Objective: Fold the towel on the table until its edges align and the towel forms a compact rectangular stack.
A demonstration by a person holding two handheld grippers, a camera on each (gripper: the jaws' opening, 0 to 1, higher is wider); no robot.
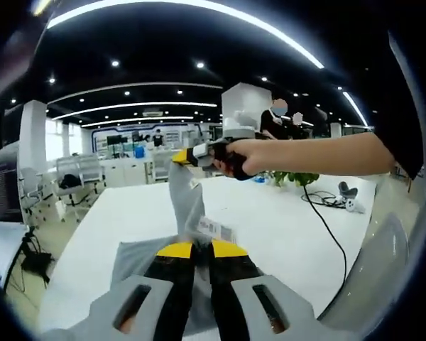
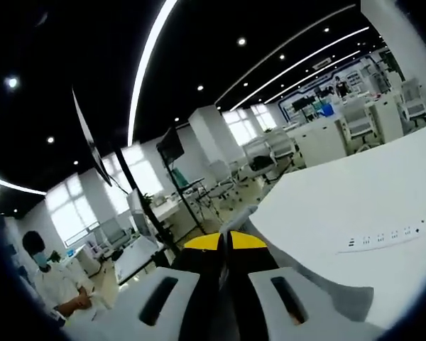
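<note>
The grey towel (image 1: 187,206) hangs lifted above the white desk (image 1: 284,234), stretched between both grippers. In the left gripper view its lower part is clamped in the left gripper (image 1: 201,249), whose yellow-tipped jaws are closed on the cloth, with a white label (image 1: 214,228) just above them. Its top corner is pinched by the right gripper (image 1: 180,156), held in a hand (image 1: 248,156) farther over the desk. In the right gripper view the right gripper (image 2: 224,241) has its jaws closed on a grey fold of towel (image 2: 238,217). A white power strip (image 2: 383,237) lies on the desk (image 2: 341,206) beyond the towel, and a black cable (image 1: 326,220) trails across the desk beside it.
</note>
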